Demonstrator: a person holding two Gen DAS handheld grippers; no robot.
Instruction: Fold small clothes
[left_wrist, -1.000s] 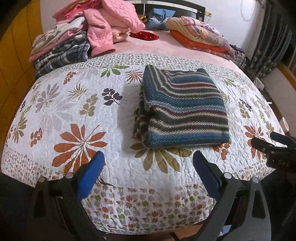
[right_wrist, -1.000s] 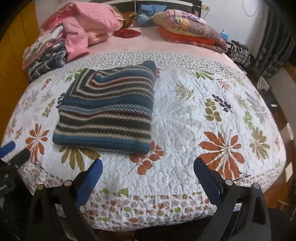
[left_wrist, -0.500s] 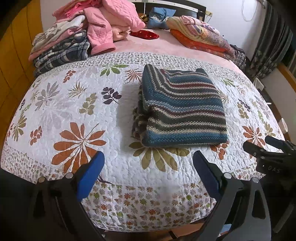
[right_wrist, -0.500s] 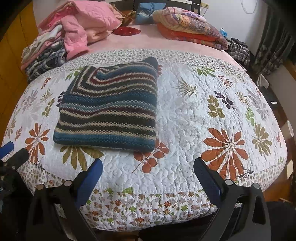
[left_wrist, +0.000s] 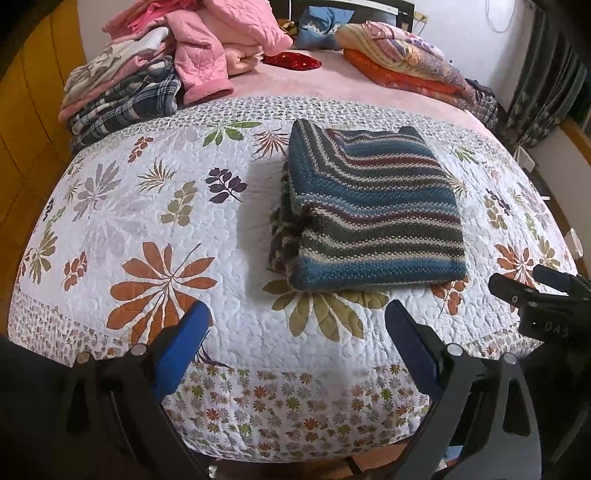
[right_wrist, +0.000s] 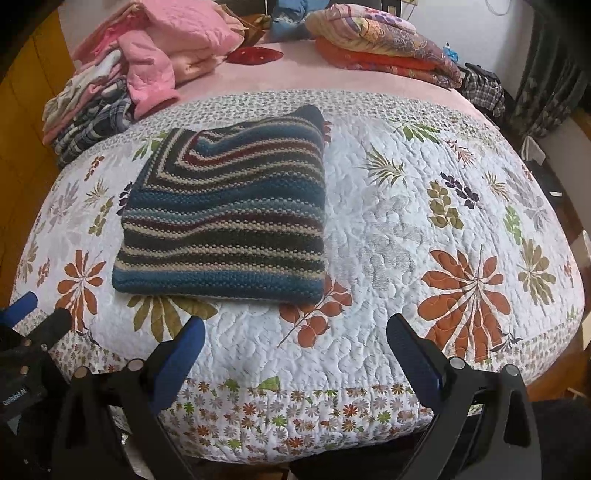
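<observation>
Sweater (left_wrist: 373, 218) lies folded square on the bed (left_wrist: 122, 206). We hold left tool (left_wrist: 297, 341) and right tool (right_wrist: 295, 354) wide and empty, short of it. Fold judged complete; next, take a garment from the pile (left_wrist: 147, 81).
</observation>
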